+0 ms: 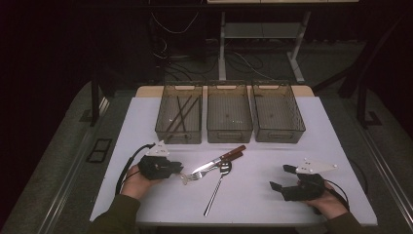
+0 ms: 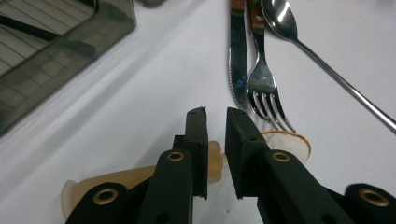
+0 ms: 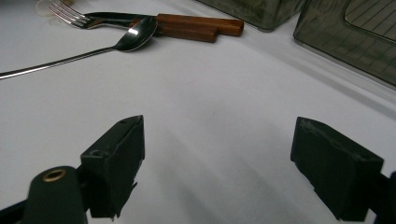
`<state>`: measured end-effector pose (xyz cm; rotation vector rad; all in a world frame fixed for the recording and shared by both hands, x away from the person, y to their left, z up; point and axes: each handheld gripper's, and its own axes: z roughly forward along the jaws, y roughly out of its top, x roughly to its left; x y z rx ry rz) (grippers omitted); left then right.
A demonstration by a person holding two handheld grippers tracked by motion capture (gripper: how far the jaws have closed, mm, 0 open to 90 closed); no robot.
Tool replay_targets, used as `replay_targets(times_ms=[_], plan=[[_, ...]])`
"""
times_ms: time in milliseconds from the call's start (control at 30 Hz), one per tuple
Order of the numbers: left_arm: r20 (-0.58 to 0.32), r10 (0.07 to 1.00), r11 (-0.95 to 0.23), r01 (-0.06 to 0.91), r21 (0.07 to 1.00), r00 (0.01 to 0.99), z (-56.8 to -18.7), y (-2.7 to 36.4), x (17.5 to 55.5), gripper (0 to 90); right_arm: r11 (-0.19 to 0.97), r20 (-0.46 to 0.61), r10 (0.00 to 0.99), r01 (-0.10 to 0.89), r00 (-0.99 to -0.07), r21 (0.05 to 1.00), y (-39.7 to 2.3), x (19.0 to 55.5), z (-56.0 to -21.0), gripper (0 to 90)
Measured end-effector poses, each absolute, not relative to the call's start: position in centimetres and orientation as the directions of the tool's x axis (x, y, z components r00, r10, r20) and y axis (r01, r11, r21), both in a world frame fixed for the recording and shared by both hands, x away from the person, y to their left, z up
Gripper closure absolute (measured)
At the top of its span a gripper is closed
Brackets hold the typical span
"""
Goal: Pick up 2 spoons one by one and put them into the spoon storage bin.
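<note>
Lying on the white table (image 1: 272, 161), a translucent plastic spoon (image 2: 212, 161) is pinched by its handle in the left gripper (image 2: 215, 116), touching the fork (image 2: 264, 91) tines. The right gripper (image 3: 217, 140) is held spread, well apart.

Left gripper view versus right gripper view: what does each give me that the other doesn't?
Left gripper view: the left gripper, jaws nearly together at a pale translucent plastic piece under the fork tines, grip unclear; a bin holding dark sticks. Right gripper view: the right gripper wide open, nothing between its jaws. Both: fork, knife, spoon, white table.
</note>
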<state>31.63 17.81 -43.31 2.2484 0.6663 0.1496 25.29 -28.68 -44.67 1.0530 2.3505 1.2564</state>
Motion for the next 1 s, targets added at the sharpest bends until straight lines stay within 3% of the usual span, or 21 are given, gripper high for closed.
replay_targets(times_ms=[1000], plan=[[-0.106,0.533,-0.489,0.407,0.771,0.840,-41.3,18.8,31.8,83.6,0.361,0.091,0.709,0.471,-0.699,0.805,-28.6,25.3,-44.7,17.9]])
